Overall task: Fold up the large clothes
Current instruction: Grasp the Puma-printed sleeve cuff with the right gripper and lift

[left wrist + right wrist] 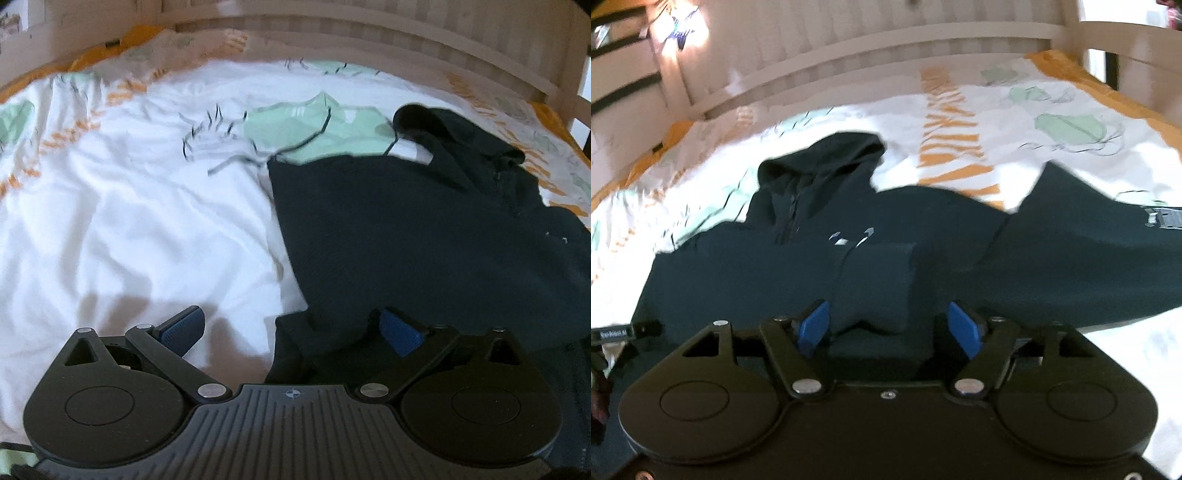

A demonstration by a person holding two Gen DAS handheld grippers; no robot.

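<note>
Roughly flat, dark hoodie (820,266), hood (827,162) headboard-ward

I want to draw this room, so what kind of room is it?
Probably a bedroom. A dark hoodie lies on a bed with a white patterned duvet, and a pale slatted bed frame runs along behind it.

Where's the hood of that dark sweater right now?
In the right wrist view the hood lies up left on the patterned bed cover, at the dark sweater's far end, toward the headboard.
</note>
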